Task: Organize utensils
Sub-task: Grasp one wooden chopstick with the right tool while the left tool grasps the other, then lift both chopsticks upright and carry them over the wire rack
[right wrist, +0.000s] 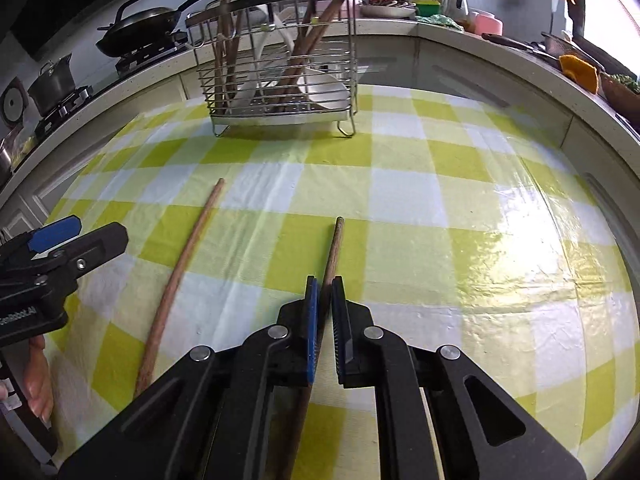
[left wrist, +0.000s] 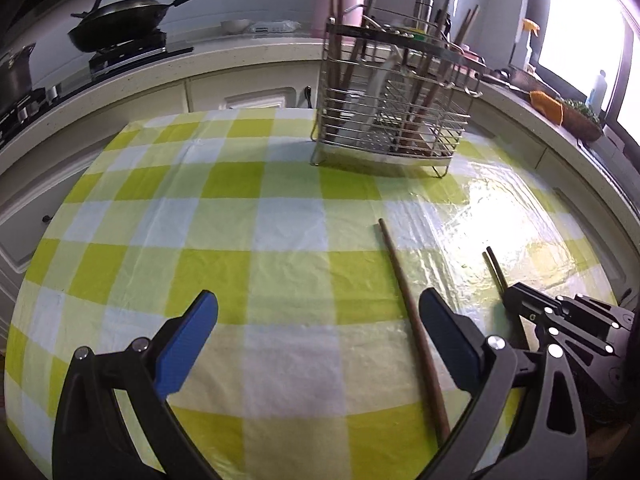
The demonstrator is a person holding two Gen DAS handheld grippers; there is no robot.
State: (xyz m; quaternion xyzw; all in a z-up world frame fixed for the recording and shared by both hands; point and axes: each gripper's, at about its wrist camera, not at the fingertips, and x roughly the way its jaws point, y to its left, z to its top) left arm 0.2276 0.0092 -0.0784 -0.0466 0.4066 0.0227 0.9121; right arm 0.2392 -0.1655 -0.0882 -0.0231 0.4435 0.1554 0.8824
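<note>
Your right gripper is clenched on one chopstick, left gripper released; carry it to the wire utensil rack next

You are looking at a lime-green-and-white checked cloth, brown wooden chopsticks, blue-padded black jaws, and a silver wire rack.

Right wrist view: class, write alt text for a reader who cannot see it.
The right gripper is shut on a wooden chopstick lying on a green-checked tablecloth. A second chopstick lies to its left, near the left gripper. A wire utensil rack holding more chopsticks stands behind.
</note>
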